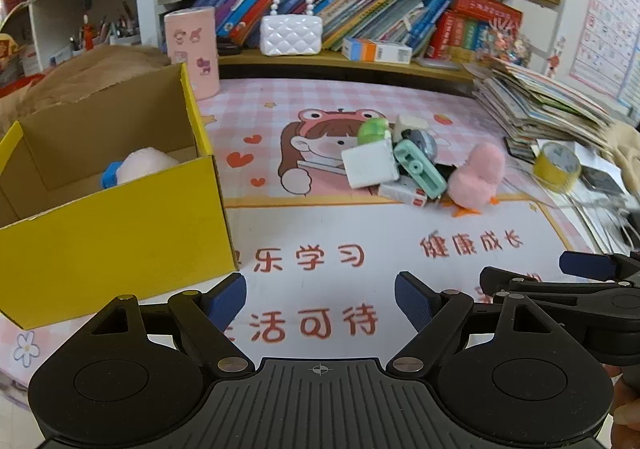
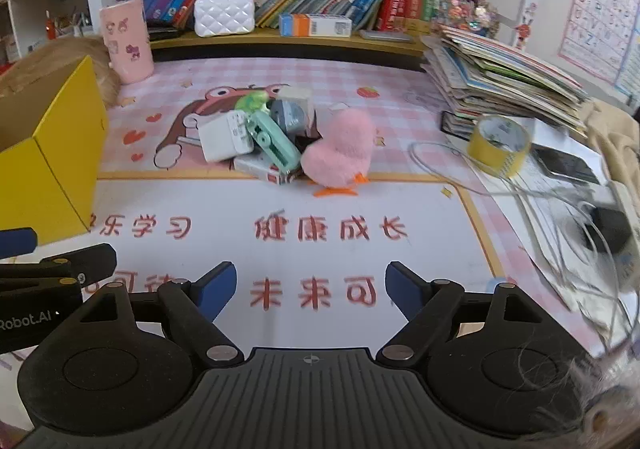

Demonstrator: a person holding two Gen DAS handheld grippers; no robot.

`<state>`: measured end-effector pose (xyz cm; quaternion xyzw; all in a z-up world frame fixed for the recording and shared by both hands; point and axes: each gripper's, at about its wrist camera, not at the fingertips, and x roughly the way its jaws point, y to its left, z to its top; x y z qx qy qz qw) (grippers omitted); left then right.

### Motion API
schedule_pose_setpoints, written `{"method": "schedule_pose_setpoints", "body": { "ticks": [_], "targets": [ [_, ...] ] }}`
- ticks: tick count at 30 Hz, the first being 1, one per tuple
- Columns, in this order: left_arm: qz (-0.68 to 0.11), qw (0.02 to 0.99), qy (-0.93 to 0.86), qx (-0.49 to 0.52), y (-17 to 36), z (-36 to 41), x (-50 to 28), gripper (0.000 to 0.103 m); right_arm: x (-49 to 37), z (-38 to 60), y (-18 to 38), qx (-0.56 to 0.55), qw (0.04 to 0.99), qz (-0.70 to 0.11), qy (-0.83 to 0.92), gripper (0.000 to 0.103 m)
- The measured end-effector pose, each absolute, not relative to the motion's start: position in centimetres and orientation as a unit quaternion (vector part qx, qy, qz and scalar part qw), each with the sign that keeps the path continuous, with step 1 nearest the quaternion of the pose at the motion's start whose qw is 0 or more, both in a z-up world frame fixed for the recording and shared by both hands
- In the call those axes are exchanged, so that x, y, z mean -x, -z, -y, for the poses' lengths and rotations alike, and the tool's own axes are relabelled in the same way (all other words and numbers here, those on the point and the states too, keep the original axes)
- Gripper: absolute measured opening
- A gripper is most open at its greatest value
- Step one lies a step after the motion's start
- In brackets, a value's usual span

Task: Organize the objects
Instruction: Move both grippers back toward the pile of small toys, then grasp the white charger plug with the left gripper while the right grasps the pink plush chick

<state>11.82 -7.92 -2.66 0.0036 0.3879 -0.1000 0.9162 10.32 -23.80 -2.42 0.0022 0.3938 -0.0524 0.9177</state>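
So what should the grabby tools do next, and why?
Probably move the right tool forward to the fluffy pink chick. Both tools are open and empty, and the chick stands at the near right edge of the toy pile, unburied. The yellow box on the left already holds a pink plush, so the chick likely goes there too. The left tool can wait.

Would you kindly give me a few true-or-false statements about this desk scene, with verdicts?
1. The yellow box already holds a pink plush item. True.
2. The left gripper grips the pink fluffy chick. False: its fingers are open and empty.
3. The chick stands beside the pile of small items. True.
4. The yellow tape roll sits inside the box. False: it lies on the desk by the stacked booklets.
5. The right gripper is open. True.
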Motion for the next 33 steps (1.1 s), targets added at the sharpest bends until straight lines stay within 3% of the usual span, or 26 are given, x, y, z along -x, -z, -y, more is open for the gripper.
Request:
{"method": "schedule_pose_setpoints", "body": {
  "ticks": [22,29,31,33],
  "targets": [
    [-0.397,0.916,0.057,-0.007,2.9,12.1,-16.7,0.084,-19.3,29.7,2.8,-0.048,0.923,-0.380,0.030,0.076],
    [-0.379,0.923,0.062,0.010,2.6,12.9,-19.6,0.083,-21.9,30.4,3.6,-0.052,0.922,-0.383,0.022,0.067],
    [-0.374,0.925,0.060,0.013,2.5,13.0,-20.7,0.083,-22.6,30.8,3.8,-0.058,0.921,-0.386,0.020,0.061],
    [-0.374,0.925,0.064,0.023,2.6,13.0,-21.9,0.082,-23.2,31.2,4.0,-0.072,0.918,-0.390,0.013,0.046]
  ]
}}
